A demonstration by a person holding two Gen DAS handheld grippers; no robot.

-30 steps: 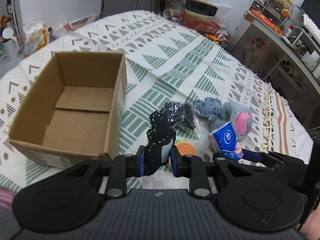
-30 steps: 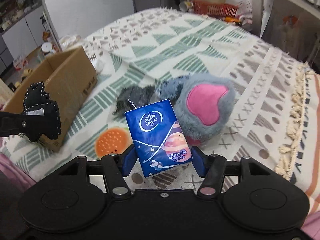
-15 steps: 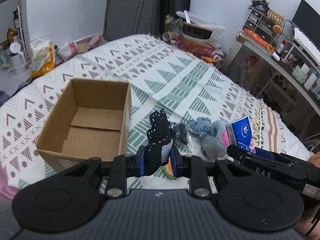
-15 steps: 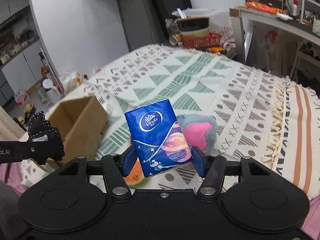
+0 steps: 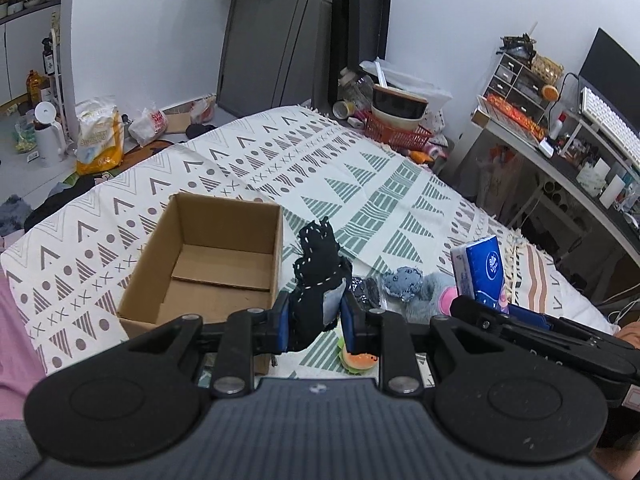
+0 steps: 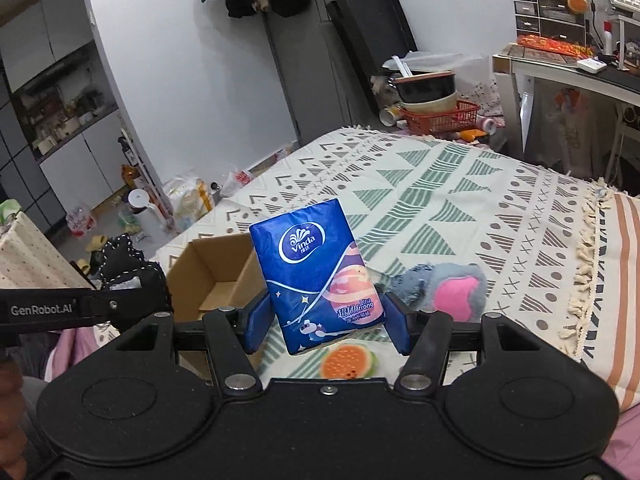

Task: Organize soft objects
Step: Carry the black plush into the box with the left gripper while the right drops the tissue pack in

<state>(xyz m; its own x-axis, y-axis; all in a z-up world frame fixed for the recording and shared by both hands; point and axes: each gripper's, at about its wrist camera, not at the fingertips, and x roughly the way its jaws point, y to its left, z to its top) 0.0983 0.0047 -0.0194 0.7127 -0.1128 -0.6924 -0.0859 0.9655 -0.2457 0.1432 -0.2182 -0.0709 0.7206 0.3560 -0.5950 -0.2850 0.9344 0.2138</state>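
The left gripper [image 5: 314, 322] is clamped on a black stitched toy [image 5: 318, 280], held above the bedspread [image 5: 360, 184] beside the open cardboard box [image 5: 208, 264]. The right gripper [image 6: 324, 320] is clamped on a blue tissue pack [image 6: 316, 280]. A grey plush [image 6: 452, 288] lies near the bedspread's right edge.

Red basket [image 5: 398, 136] w/ bowls; desk [image 5: 560, 168] w/ keyboard [image 5: 608, 128]; yellow bag [image 5: 98, 136].

Each camera sits just behind its own claw, raised well above the bed [image 5: 360, 168] and angled down along the fingers. Both views share the cardboard box [image 5: 208, 264] [image 6: 216, 276] ahead, and each catches the other claw sideways.
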